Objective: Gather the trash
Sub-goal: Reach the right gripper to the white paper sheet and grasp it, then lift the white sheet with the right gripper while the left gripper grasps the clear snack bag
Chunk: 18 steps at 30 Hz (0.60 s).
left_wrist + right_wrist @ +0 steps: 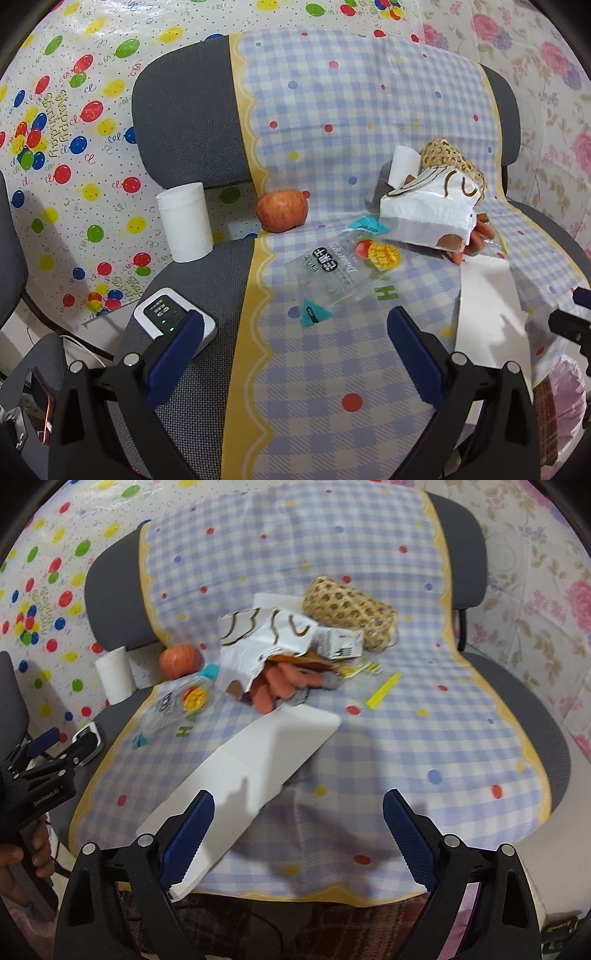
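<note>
Both tongs, left (295,328) and right (298,808), gaping empty, mango pouch (345,271) lettered "H", torn carton (273,635)

grey chair (184,122) | checked cloth (332,110) | balloon wall sheet (74,110) | floral wall (535,572)

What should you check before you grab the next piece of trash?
1. Left gripper open: ok.
2. Right gripper open: ok.
3. Both grippers empty: ok.
4. Mango snack wrapper lies flat with nothing on top: ok.
5. Torn white carton free to lift: not ok, it rests on the orange gloves.
6. Where the trash goes: cannot tell, no bin is clearly in view.
</note>
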Each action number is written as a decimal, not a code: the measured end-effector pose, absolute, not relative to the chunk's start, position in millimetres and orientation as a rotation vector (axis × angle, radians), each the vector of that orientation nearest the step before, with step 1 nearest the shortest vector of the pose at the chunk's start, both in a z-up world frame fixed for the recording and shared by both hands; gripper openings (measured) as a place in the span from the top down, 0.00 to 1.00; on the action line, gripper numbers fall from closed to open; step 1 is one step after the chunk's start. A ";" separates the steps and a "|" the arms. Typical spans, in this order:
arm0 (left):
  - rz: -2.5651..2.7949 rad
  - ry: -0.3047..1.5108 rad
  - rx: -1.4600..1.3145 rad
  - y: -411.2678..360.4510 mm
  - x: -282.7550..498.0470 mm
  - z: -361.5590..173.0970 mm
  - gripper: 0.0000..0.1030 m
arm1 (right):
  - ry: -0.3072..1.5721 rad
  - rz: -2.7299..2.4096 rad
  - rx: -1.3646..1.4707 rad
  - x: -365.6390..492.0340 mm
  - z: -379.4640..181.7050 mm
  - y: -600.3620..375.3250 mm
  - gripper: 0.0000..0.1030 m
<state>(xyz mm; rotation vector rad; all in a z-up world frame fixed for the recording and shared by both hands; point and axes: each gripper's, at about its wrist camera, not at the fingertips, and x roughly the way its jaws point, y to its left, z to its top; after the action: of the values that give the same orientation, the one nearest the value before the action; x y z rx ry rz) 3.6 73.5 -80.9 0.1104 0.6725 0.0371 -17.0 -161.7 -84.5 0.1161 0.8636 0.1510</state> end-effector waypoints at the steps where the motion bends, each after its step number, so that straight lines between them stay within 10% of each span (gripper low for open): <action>1: 0.032 0.675 0.104 74.6 3.6 -81.7 0.06 | 0.873 0.162 0.118 -16.0 -86.6 -158.6 0.42; 18: 0.029 0.718 0.094 80.3 4.0 -93.9 0.06 | 0.981 0.253 0.299 16.0 -119.5 -142.7 0.61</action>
<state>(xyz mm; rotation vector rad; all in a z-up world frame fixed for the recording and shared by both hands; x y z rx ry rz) 4.0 80.3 -93.9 0.0942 0.7179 0.0293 16.0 -142.7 -119.5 0.2989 0.9810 0.2527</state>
